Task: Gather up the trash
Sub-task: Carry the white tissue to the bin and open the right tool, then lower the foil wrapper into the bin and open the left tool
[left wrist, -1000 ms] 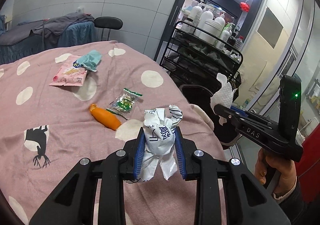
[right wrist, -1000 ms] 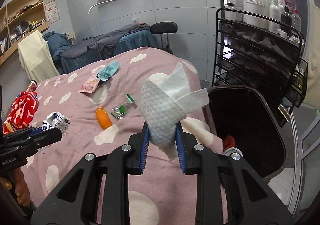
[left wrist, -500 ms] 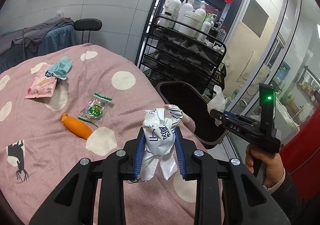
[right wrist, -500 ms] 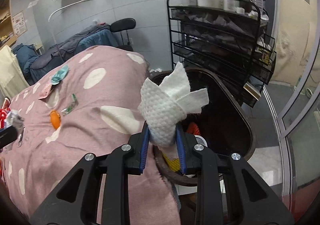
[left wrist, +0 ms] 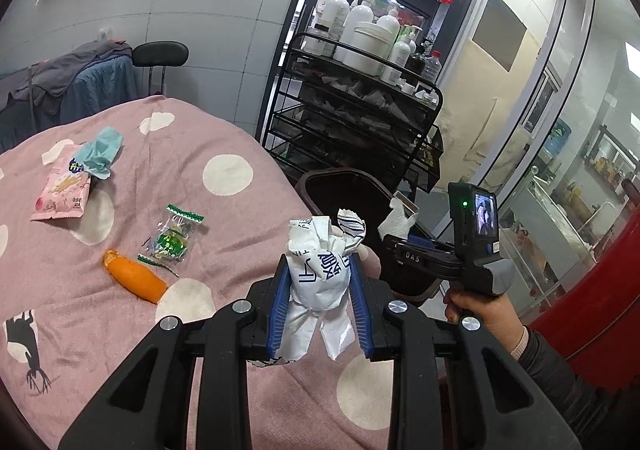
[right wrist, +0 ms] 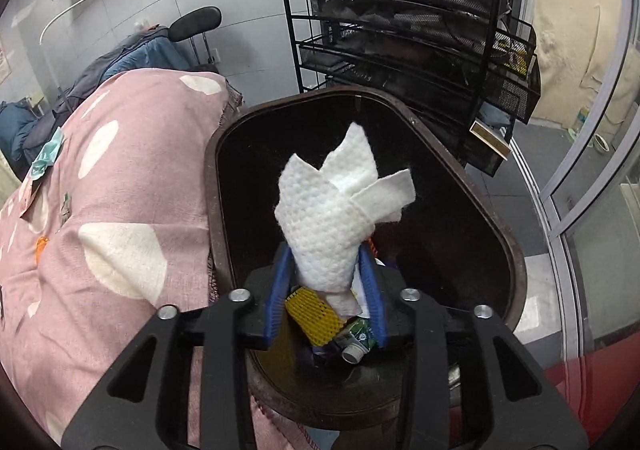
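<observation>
Step in hand, by the look of it: dropping the white paper towel (right wrist: 340, 218) into the dark bin (right wrist: 472, 186). The right gripper (right wrist: 326, 282) hangs directly above the bin's opening, so the release should be clean if the jaws part wide and the towel is not dragged on the blue pads (right wrist: 280, 290). Bin already holds a yellow mesh piece (right wrist: 314, 314) and a small tube (right wrist: 358, 342).

Right jaws: narrow gap, clamped on the towel's lower end; upper folds stand free.

Left gripper (left wrist: 320, 298): clamped on a crumpled white printed wrapper (left wrist: 320, 270), over the pink spotted bedspread (left wrist: 240, 154), left of the bin. Orange piece (left wrist: 136, 282), green candy wrapper (left wrist: 172, 238) and pink packet (left wrist: 62, 196) lie farther left.
</observation>
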Demonstrator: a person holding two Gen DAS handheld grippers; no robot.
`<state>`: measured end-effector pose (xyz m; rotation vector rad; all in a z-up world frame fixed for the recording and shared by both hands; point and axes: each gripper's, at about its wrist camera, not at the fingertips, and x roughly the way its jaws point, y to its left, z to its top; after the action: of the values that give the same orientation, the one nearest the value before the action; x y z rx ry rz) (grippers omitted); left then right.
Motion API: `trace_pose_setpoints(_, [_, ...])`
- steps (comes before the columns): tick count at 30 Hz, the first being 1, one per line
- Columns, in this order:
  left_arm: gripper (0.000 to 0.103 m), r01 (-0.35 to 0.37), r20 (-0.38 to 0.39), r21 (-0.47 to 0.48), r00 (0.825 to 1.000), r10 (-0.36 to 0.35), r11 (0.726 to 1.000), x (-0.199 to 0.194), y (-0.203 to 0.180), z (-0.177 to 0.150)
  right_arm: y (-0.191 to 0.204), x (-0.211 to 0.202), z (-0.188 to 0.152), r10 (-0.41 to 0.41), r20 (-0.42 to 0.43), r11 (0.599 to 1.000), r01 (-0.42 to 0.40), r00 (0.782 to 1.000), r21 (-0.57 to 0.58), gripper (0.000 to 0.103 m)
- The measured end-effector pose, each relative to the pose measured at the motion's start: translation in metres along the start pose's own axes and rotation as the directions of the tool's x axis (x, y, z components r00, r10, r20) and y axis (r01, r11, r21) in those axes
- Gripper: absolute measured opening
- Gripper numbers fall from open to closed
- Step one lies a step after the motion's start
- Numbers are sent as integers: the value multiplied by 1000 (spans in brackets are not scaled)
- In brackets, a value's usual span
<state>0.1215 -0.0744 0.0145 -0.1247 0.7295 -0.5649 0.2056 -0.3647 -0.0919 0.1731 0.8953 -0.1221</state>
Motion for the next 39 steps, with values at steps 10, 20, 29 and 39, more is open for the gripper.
trace_pose_setpoints(10, [29, 60, -45, 52, 997, -58, 997, 25, -20, 11, -1, -43, -25, 25, 88, 999, -28, 996, 34, 74])
trace_pose_setpoints(20, [29, 217, -159, 86, 966, -202, 972, 83, -56, 34, 1, -97, -64, 32, 135, 999, -35, 990, 23, 77])
trace_pose_setpoints(29, [29, 255, -279, 90, 935, -221, 963, 152, -88, 45, -8, -116, -82, 5, 148, 999, -11, 989, 44, 82])
trace_pose_setpoints(39, [56, 233, -360, 119, 916, -177, 965, 194, -101, 41, -10, -107, -86, 10, 118, 998, -18, 993, 61, 87])
